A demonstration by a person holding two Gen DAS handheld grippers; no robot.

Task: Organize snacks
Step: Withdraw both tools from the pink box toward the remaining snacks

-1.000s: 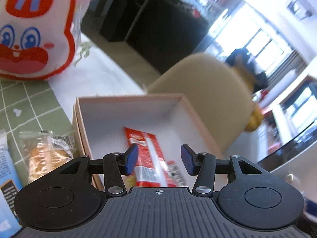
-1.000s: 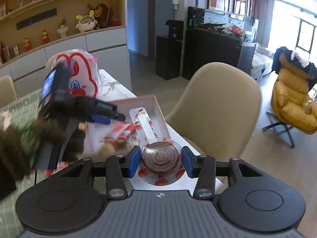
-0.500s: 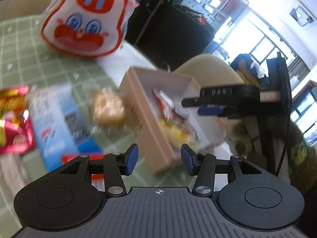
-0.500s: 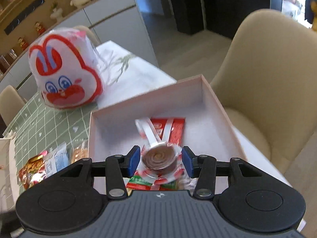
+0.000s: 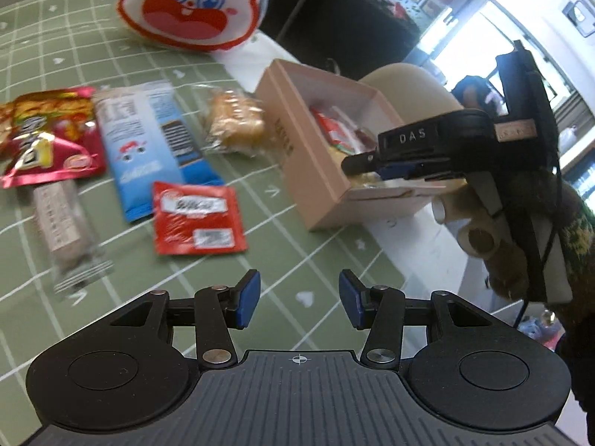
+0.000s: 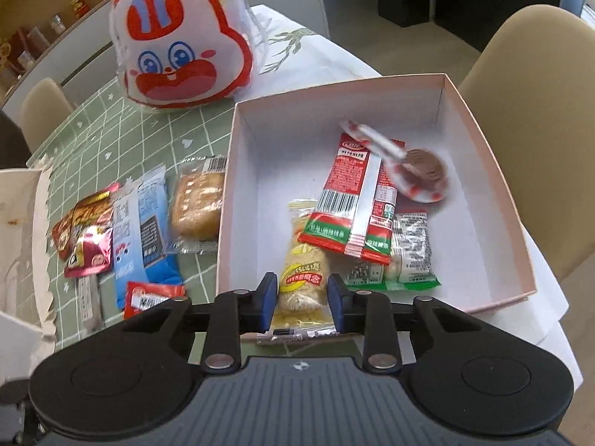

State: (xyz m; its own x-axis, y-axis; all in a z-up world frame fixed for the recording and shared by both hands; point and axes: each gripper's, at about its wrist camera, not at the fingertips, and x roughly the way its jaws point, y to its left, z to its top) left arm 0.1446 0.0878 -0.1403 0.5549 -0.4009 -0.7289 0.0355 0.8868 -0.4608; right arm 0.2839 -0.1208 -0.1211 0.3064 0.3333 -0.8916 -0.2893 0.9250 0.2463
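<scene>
A pink open box (image 6: pixel 494 171) sits on the table's right part and holds a red packet (image 6: pixel 353 200), a yellow snack (image 6: pixel 303 271) and a green-white packet (image 6: pixel 409 252). A blurred chocolate lollipop (image 6: pixel 424 171) is inside by the right wall, free of any grip. My right gripper (image 6: pixel 302 297) hovers over the box's near edge, its jaws closing with nothing between the pads. My left gripper (image 5: pixel 296 299) is open above the green mat, empty. Ahead of it lie a small red packet (image 5: pixel 197 219), a blue packet (image 5: pixel 148 141) and a wrapped cake (image 5: pixel 234 126).
A big rabbit-face bag (image 6: pixel 178 48) stands behind the box. A red-gold chips bag (image 5: pixel 48 133) and a clear wrapped bar (image 5: pixel 59 219) lie at the mat's left. A beige chair (image 6: pixel 539 93) is past the table edge. White paper (image 6: pixel 22 223) lies at far left.
My right gripper came down over the box and let go of the lollipop, which now is inside it. My left gripper pulled back from the box to above the loose snacks.
</scene>
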